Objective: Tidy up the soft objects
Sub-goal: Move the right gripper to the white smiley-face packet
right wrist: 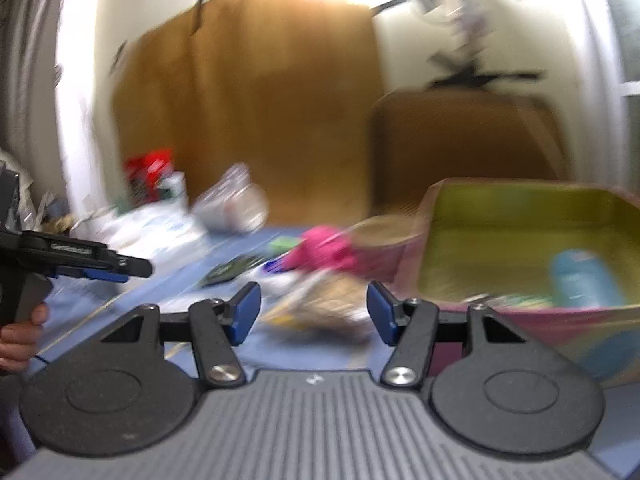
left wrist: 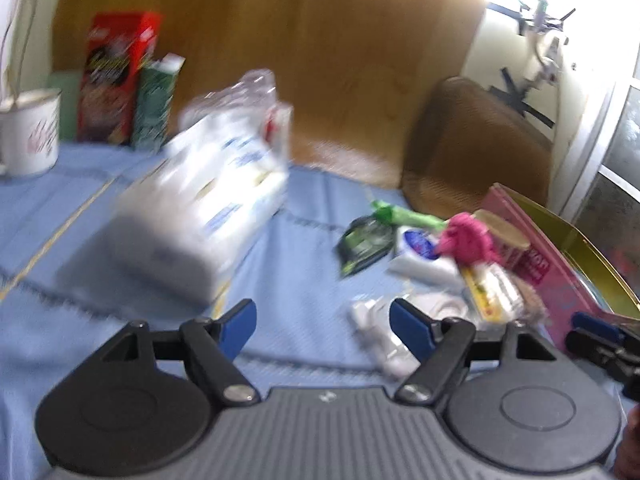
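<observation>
Tissue pack (left wrist: pixel 192 208) lies ahead-left of your left tongs (left wrist: pixel 323 330); both left and right tongs (right wrist: pixel 314 312) gape half-open, empty.

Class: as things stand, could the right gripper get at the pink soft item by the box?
Probably yes: the right gripper is open, the pink soft item lies just ahead, only a pale packet between.

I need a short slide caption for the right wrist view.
Open right gripper faces a pile of small soft items beside a pink box.
</observation>
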`<action>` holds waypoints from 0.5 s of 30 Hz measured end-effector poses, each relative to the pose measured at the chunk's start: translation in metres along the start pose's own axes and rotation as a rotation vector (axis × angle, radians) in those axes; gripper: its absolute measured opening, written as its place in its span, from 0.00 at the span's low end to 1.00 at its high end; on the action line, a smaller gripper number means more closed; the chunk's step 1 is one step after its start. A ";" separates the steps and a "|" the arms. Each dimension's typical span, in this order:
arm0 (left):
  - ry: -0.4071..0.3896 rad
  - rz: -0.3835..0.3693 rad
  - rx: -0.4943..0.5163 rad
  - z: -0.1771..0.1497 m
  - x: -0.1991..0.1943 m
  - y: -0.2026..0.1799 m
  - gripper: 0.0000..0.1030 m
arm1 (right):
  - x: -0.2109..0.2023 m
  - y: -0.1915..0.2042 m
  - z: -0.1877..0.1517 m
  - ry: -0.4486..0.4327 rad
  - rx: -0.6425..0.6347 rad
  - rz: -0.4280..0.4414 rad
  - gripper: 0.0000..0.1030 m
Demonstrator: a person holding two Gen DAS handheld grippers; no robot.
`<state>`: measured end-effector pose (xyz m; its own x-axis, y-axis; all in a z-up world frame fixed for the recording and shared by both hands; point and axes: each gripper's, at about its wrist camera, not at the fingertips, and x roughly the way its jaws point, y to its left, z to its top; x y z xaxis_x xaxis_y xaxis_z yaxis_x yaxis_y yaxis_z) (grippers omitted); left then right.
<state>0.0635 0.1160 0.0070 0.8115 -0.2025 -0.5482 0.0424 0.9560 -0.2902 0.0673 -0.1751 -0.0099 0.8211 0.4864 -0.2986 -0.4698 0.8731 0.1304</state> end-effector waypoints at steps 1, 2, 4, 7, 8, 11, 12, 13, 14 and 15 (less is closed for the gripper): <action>0.005 -0.009 -0.014 -0.003 0.000 0.006 0.73 | 0.009 0.007 -0.001 0.028 -0.014 0.019 0.59; 0.011 -0.020 -0.027 -0.004 0.003 0.009 0.73 | 0.017 0.014 -0.002 0.056 -0.030 0.033 0.60; 0.002 -0.056 -0.049 -0.003 0.003 0.012 0.73 | 0.033 0.024 -0.003 0.113 -0.049 0.055 0.61; -0.006 -0.095 -0.058 -0.003 0.004 0.015 0.73 | 0.055 0.028 -0.003 0.185 -0.052 0.063 0.66; -0.001 -0.109 -0.059 -0.002 0.006 0.015 0.73 | 0.061 0.029 -0.003 0.203 -0.054 0.054 0.66; 0.002 -0.130 -0.054 -0.002 0.006 0.010 0.73 | 0.071 0.027 -0.005 0.228 -0.036 0.044 0.66; 0.003 -0.146 -0.053 -0.001 0.007 0.008 0.73 | 0.070 0.027 -0.006 0.228 -0.036 0.048 0.66; 0.005 -0.163 -0.050 -0.001 0.009 0.005 0.73 | 0.070 0.029 -0.006 0.229 -0.042 0.053 0.66; 0.009 -0.174 -0.045 -0.002 0.010 0.001 0.72 | 0.071 0.032 -0.006 0.232 -0.051 0.058 0.65; 0.018 -0.180 -0.035 -0.003 0.014 -0.004 0.71 | 0.071 0.035 -0.006 0.233 -0.064 0.066 0.63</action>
<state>0.0729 0.1093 -0.0015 0.7819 -0.3741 -0.4987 0.1656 0.8958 -0.4124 0.1067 -0.1100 -0.0322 0.6946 0.5148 -0.5024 -0.5456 0.8322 0.0984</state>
